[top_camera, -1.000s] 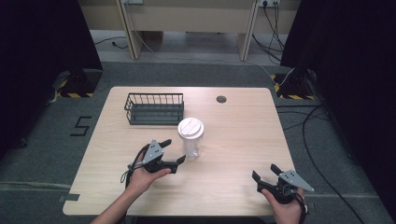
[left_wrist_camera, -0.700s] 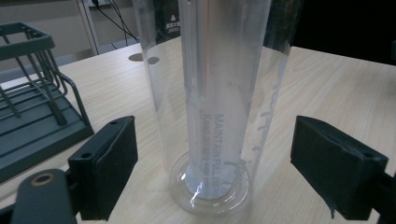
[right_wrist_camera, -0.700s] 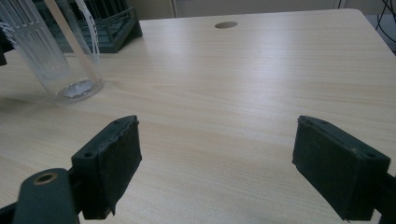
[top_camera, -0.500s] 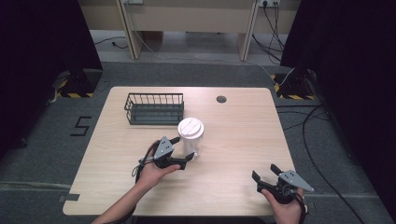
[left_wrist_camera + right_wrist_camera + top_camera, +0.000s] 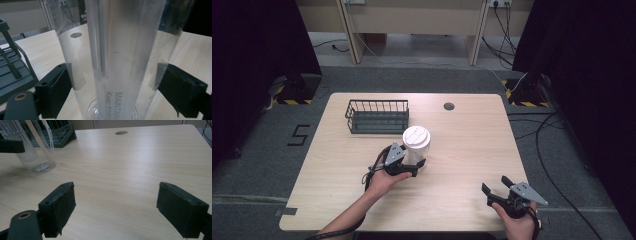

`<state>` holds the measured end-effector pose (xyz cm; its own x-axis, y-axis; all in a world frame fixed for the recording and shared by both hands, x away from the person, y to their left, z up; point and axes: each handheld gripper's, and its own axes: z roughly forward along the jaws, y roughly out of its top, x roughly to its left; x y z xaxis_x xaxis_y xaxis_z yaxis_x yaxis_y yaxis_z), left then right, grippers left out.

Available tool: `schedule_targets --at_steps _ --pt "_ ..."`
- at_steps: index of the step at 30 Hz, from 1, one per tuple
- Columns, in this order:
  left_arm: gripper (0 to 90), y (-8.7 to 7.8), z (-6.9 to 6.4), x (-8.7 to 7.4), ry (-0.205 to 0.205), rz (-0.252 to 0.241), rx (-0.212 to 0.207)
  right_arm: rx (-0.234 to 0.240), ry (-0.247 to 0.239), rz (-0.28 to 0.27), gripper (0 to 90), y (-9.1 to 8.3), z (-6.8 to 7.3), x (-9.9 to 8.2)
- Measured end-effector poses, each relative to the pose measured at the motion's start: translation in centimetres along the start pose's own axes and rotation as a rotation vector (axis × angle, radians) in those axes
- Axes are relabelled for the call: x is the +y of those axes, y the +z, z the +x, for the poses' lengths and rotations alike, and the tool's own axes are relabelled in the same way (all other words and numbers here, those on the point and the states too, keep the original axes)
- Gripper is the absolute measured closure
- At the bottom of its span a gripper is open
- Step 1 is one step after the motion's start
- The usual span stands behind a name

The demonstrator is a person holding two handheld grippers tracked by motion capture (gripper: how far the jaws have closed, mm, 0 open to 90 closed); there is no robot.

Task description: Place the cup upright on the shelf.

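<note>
A clear plastic cup (image 5: 416, 144) with a white lid stands upright near the middle of the wooden table (image 5: 472, 145). My left gripper (image 5: 414, 158) is open, one jaw on each side of the cup's lower part. In the left gripper view the cup (image 5: 117, 50) stands between the two jaws of my left gripper (image 5: 112, 92), with its walls at or just off the pads. My right gripper (image 5: 494, 183) is open with nothing between its jaws, low over the table's front right. From the right gripper (image 5: 116, 207) the cup (image 5: 32, 150) shows at the far left.
A dark wire basket (image 5: 377, 116) sits behind the cup to the left, also seen as the basket (image 5: 10, 72) and the basket (image 5: 60, 132). A round cable hole (image 5: 449, 106) lies near the table's far edge. Bare tabletop spreads between the two grippers.
My left gripper has moved forward and right until its jaws stand on either side of the cup. The right gripper has stayed in place.
</note>
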<state>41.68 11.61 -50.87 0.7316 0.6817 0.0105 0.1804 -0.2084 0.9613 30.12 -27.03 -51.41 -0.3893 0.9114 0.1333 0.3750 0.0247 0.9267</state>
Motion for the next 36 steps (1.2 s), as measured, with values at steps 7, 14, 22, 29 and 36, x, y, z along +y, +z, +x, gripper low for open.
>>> schedule_targets --at_steps 7,14,22,29,36 --pt "14.6 0.4 0.1 -0.2 0.000 0.000 0.005 0.000 -0.001 0.001 15.9 0.0 0.0 0.0" --pt "17.6 0.3 0.1 -0.4 -0.004 -0.014 -0.001 0.000 -0.003 0.001 15.9 0.0 0.0 0.0" --pt "17.7 -0.3 0.2 0.2 -0.013 -0.013 0.003 0.002 0.001 0.004 15.9 0.0 0.0 0.0" --pt "17.7 -1.1 0.3 1.3 0.007 -0.025 0.019 0.002 0.002 0.004 15.9 0.0 0.0 0.0" --pt "17.8 -1.9 0.7 1.8 0.013 -0.021 0.033 0.001 0.001 0.004 15.8 0.0 0.0 0.0"
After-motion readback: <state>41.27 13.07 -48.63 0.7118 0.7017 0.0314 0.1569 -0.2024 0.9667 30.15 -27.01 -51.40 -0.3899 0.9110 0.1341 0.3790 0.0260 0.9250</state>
